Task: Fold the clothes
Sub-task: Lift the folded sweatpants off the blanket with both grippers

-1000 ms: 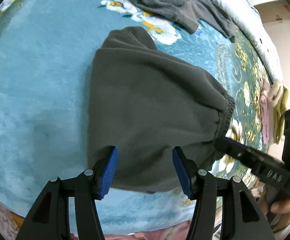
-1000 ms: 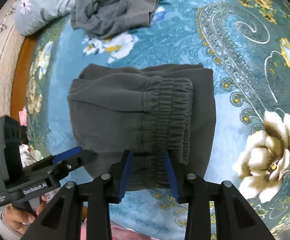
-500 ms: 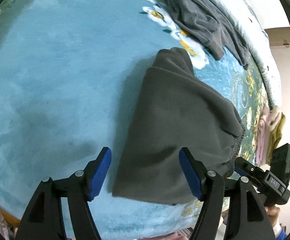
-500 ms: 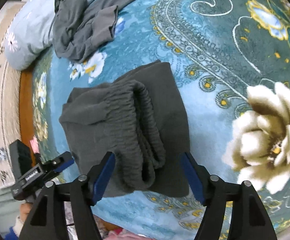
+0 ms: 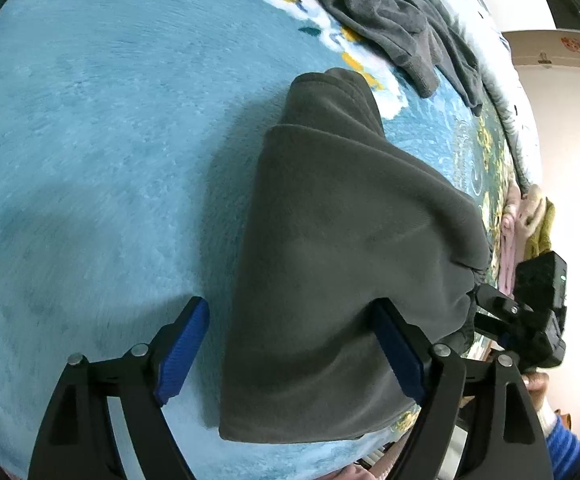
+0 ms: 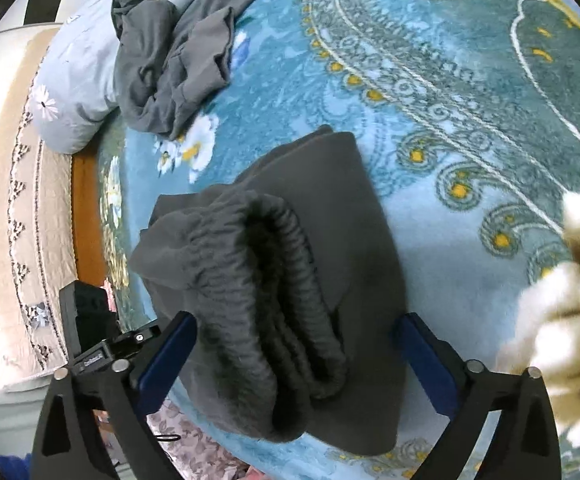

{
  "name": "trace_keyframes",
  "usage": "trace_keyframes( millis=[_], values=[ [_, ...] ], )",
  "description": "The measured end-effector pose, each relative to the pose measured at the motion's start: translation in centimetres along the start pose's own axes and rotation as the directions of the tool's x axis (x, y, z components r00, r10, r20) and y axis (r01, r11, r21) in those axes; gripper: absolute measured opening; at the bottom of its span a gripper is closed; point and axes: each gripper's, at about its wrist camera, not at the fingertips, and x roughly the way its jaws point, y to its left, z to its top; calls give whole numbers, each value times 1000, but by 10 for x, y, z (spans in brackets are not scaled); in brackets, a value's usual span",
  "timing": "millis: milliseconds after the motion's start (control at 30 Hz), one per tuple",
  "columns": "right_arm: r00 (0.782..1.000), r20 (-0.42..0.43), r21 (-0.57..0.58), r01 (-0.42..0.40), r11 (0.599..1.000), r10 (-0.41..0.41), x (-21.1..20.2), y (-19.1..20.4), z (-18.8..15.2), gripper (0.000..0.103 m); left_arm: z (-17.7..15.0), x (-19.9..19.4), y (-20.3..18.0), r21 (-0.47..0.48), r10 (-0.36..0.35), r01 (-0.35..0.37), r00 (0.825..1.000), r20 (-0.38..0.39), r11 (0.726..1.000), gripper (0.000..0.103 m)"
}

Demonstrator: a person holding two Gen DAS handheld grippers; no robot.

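Observation:
Folded dark grey pants lie on the blue flowered blanket. My left gripper straddles their near left corner, jaws opening. One blue pad is over the blanket, the other rests by the cloth without pinching it. In the right wrist view the pants show their ribbed elastic waistband on top. My right gripper spans the near edge of the pants, jaws opening wide, pads clear of the fabric.
A second grey garment lies crumpled at the far side, partly on a pale pillow. Pink and yellow folded cloths sit at the bed's right edge. A wooden bed rim runs along the left.
Both grippers let go of the pants' near edge and spread their jaws. The pants have settled onto the blanket. Both views have swung and sunk closer to the cloth.

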Motion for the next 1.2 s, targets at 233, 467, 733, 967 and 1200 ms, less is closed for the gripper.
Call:
trace_keyframes(
  millis=[233,467,733,967,1200],
  values=[
    [1000,6,23,-30,999,29,3,-3,1,103,2,12,-11,30,-27,27,999,-22,999,86],
    [998,53,52,-31,998,28,-5,-8,6,103,0,7,-10,22,-21,21,1000,-22,1000,86],
    [994,13,47,-106,993,105,1,-18,4,103,-3,6,-9,17,-22,22,1000,-11,1000,86],
    [984,-32,18,-177,984,178,11,-17,-7,103,-6,4,-9,14,-8,8,1000,-2,1000,86],
    [984,38,46,-178,983,176,10,-11,-4,102,-7,-1,-19,50,50,-51,999,17,997,86]
  ],
)
